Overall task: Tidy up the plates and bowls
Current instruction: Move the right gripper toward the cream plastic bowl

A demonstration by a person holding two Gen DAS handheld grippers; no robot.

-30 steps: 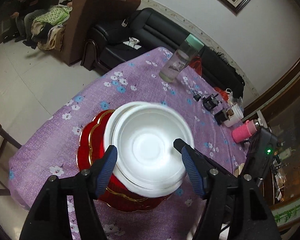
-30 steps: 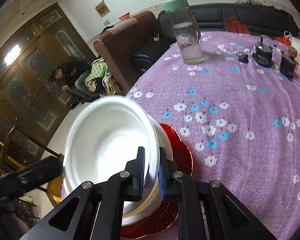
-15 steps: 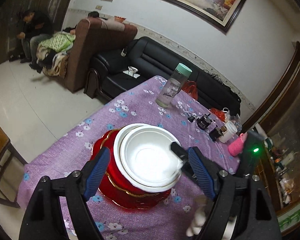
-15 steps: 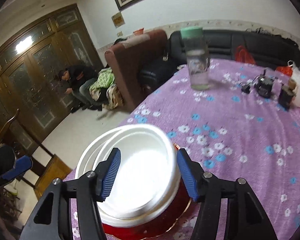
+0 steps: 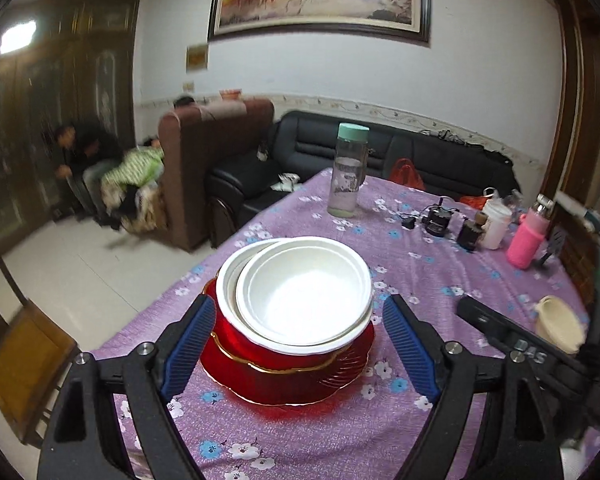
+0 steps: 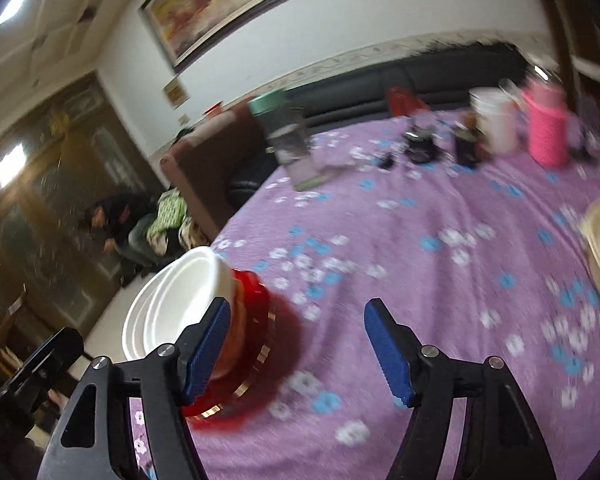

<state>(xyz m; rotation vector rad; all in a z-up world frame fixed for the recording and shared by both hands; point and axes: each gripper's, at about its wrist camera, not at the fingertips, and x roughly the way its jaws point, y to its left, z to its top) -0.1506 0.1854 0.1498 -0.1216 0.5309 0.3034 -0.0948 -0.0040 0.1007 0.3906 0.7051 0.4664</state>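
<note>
White bowls [image 5: 306,300] sit nested on red plates [image 5: 288,372], framed by the left tongs [image 5: 300,354], jaws just widened and empty.

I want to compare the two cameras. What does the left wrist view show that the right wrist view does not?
Only the left wrist view: the inside of the top white bowl and both blue fingers of the left gripper, open around the stack. Only the right wrist view: the right gripper, open over bare tablecloth. Both: the red plates, green-capped bottle, pink bottle and cream bowl.
</note>
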